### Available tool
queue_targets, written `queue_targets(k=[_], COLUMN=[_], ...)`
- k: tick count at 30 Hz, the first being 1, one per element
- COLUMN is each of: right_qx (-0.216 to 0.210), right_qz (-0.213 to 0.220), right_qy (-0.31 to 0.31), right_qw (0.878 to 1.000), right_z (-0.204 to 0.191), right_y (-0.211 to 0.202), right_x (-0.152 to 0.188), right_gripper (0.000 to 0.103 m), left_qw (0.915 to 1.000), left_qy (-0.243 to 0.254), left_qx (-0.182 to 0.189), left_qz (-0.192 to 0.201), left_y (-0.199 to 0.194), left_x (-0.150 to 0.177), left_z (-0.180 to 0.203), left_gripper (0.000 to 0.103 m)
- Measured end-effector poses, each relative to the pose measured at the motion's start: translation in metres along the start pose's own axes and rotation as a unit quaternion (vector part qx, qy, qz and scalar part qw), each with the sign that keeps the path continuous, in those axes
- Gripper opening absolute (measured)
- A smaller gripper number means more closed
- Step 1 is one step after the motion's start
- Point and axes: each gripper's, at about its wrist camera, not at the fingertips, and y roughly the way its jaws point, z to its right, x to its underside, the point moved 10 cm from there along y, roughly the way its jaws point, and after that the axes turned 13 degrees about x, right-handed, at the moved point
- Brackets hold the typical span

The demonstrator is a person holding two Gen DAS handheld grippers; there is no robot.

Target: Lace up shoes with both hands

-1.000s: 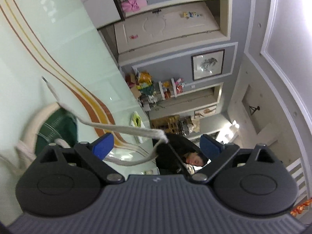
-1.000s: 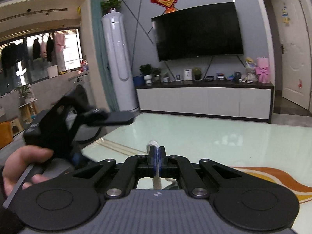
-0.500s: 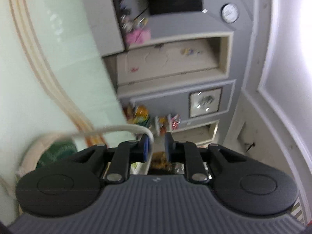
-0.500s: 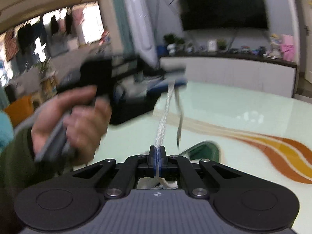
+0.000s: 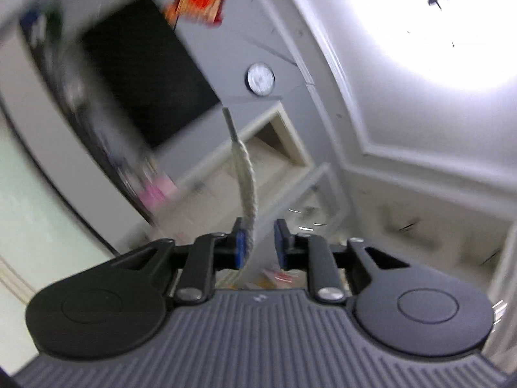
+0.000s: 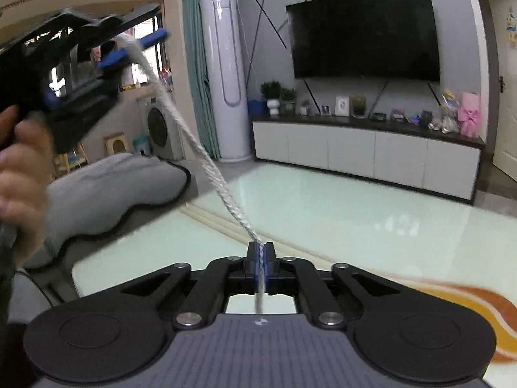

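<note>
**Blown-out ceiling, smeared walls**

The left wrist view is heavily motion-blurred: the television (image 5: 145, 74) and wall streak, while a ceiling light (image 5: 446, 26) burns to pure white. The right wrist view is sharper and evenly lit; the glossy desk (image 6: 355, 213) carries pale reflections, the hand (image 6: 22, 174) at the left edge is blurred, and straight lines bow toward the edges.

White braided cotton shoelace (image 6: 206, 161) is running taut and diagonal from between my right gripper's (image 6: 260, 260) closed pads up-left to my left gripper (image 6: 129, 48). In my left wrist view, the lace end (image 5: 247, 181) is lying against one blue pad, sticking forward, grey aglet tip (image 5: 228, 123) pointing away. Shoe not visible.
</note>
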Motion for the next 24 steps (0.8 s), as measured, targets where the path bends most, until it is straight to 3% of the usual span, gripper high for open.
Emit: queue_targets(k=[1,3,6,8,10,14,17,24], right_qx=[0.001,0.013,0.045,0.077,0.081,0.069,0.050,0.032], right_qz=[-0.006,-0.018,-0.006,0.020,0.037,0.053,0.048,0.063], right_qy=[-0.004,-0.018,-0.023,-0.002,0.048,0.153,0.195,0.191], right_qw=[1.000,1.000,0.999,0.997,0.995,0.984,0.978,0.979], right_z=[-0.002,-0.005,0.011,0.032,0.049,0.069,0.076,0.071], right_y=[0.002,0.000,-0.010,-0.020,-0.024,-0.027,-0.024,-0.028], right_x=[0.002,0.013,0.017,0.014,0.009,0.006,0.013,0.004], right_gripper=[0.061,0.061,0.066,0.071,0.076,0.079,0.079,0.086], left_qw=[0.9970,0.9794,0.9572,0.9484,0.9473,0.9411,0.9351,0.9170], left_qy=[0.065,0.172,0.239,0.243,0.188,0.117,0.118,0.145], left_qx=[-0.042,-0.101,-0.134,-0.154,-0.183,-0.213,-0.203,-0.184], left_qz=[-0.002,-0.030,-0.092,-0.134,-0.183,-0.236,-0.265,-0.323], left_y=[-0.004,-0.004,0.000,0.003,0.007,0.008,0.007,0.006], left_x=[-0.004,-0.001,0.019,0.037,0.060,0.088,0.102,0.137], left_z=[0.004,0.007,-0.004,-0.019,-0.046,-0.071,-0.068,-0.067], left_gripper=[0.004,0.004,0.004,0.004,0.004,0.004,0.004,0.004])
